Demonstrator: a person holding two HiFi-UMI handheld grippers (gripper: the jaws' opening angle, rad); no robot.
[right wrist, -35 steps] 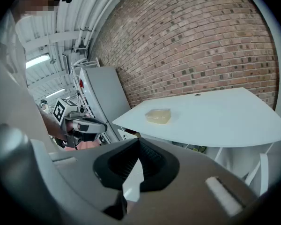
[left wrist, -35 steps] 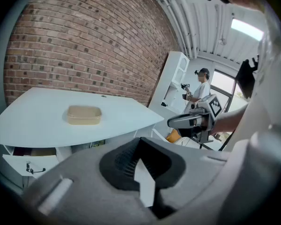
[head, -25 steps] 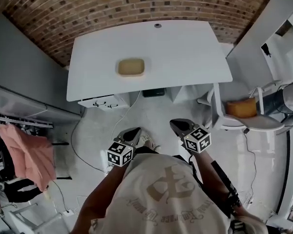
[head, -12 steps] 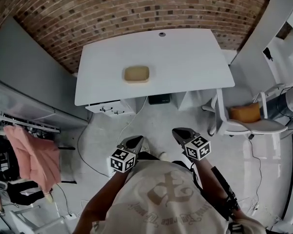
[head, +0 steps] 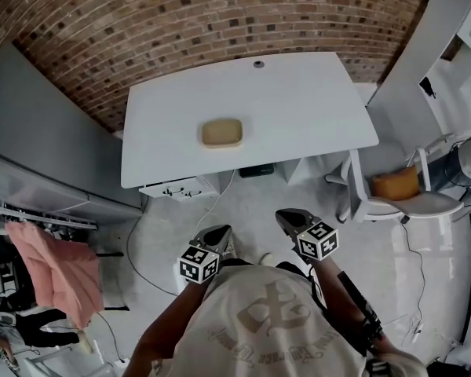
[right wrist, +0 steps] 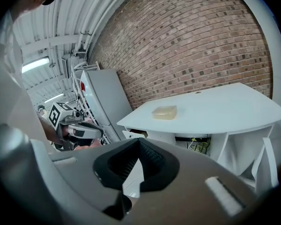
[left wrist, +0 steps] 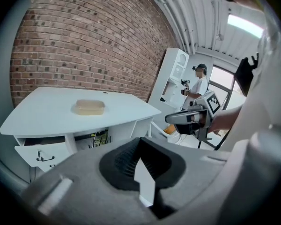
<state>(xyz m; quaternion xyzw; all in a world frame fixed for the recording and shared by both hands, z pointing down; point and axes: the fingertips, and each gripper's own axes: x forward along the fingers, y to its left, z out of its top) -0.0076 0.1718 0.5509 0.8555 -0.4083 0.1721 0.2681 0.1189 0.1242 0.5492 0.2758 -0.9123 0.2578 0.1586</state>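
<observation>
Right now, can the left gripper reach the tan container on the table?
Probably not: the left gripper is over the floor, short of the table holding the tan container; nothing intervenes.

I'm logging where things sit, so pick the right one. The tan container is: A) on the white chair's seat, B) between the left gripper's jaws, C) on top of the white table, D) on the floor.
C: the head view shows the tan container lying on the top of the white table, in front of the brick wall.
</observation>
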